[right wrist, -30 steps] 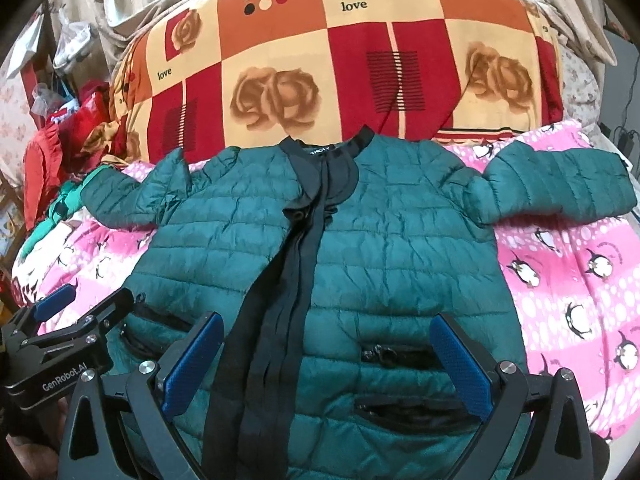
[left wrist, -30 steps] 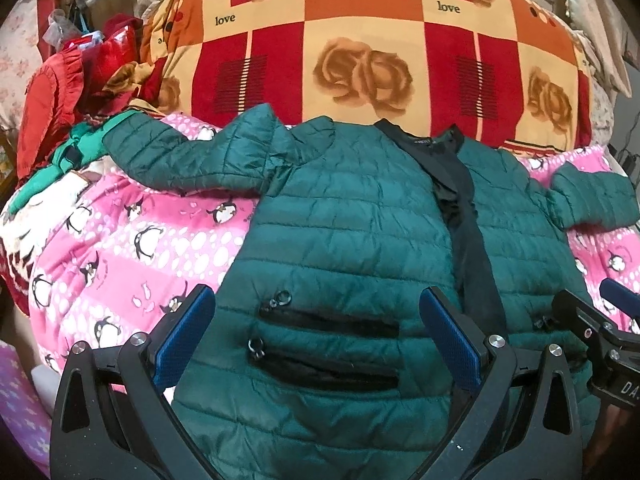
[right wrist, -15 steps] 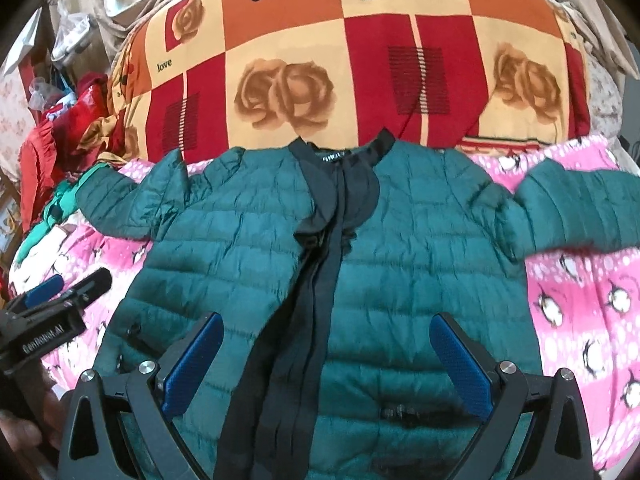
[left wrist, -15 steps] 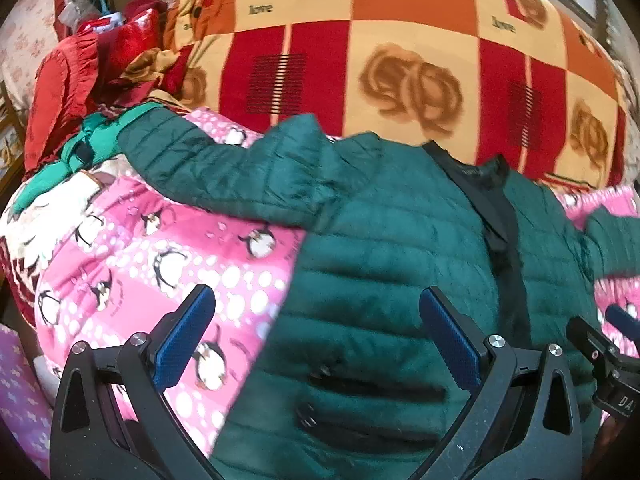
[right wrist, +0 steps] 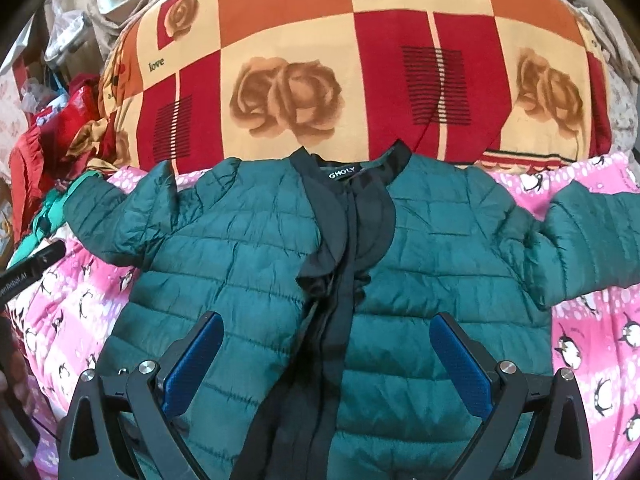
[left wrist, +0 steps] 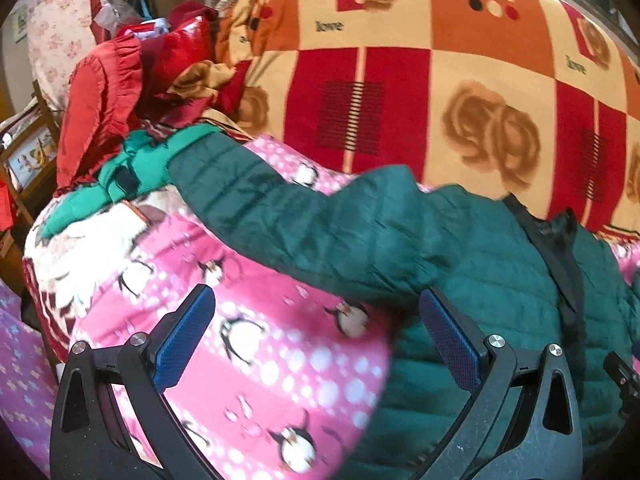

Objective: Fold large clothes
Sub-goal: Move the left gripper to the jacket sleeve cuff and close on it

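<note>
A dark green quilted jacket [right wrist: 256, 264] with a black front placket lies face up on a pink penguin blanket [right wrist: 72, 304], both sleeves spread sideways. In the left wrist view its left sleeve [left wrist: 280, 216] runs up toward the upper left. My left gripper [left wrist: 316, 328] hovers open over the blanket just below that sleeve, nothing between its blue pads. My right gripper [right wrist: 326, 356] is open above the jacket's chest, straddling the black placket [right wrist: 340, 280]. The jacket's right sleeve [right wrist: 584, 240] reaches the right edge. The left gripper's body [right wrist: 28, 276] shows at the far left of the right wrist view.
A big red, orange and cream rose-patterned quilt [right wrist: 340, 80] is piled behind the jacket. Red garments [left wrist: 112, 92] and a bright green one [left wrist: 132, 168] are heaped at the left, past the sleeve cuff. The bed edge drops off at lower left [left wrist: 24, 380].
My left gripper has swung left from over the jacket's pockets to the left sleeve and blanket. The right gripper has moved up from the hem toward the chest. Both stay open.
</note>
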The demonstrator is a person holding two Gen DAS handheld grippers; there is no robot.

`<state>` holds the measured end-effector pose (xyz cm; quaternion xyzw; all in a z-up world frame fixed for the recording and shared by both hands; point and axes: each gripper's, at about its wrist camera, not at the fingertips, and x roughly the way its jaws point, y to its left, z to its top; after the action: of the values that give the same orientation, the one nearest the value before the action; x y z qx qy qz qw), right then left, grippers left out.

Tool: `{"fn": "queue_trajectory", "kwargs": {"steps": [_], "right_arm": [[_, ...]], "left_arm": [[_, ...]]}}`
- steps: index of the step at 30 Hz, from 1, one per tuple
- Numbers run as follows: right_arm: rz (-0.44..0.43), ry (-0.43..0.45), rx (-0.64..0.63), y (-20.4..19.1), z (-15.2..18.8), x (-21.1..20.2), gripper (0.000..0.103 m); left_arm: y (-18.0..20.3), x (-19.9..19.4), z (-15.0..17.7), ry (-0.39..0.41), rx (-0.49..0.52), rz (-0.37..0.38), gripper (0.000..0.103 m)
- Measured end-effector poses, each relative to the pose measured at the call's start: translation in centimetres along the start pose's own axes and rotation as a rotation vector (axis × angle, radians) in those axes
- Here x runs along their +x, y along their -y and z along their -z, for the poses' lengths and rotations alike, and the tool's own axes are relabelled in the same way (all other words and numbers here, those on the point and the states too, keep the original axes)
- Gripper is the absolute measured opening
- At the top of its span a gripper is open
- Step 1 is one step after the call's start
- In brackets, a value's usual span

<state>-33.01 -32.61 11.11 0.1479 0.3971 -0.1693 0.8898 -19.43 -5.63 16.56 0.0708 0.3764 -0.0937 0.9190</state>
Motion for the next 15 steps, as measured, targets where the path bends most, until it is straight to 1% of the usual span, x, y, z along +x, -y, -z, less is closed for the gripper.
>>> {"fn": "queue_trajectory", "kwargs": {"steps": [9, 15], "right_arm": [[0.013, -0.036, -0.002, 0.5, -0.8, 2.7, 0.103], [0.016, -0.057, 0.001, 0.7, -1.2, 4.4, 0.103]], "left_arm": [[-5.3, 5.1, -2.8, 0.007, -0.08, -0.102, 0.102], [-8.1, 8.3, -4.3, 0.01, -0.115, -0.145, 0.102]]}}
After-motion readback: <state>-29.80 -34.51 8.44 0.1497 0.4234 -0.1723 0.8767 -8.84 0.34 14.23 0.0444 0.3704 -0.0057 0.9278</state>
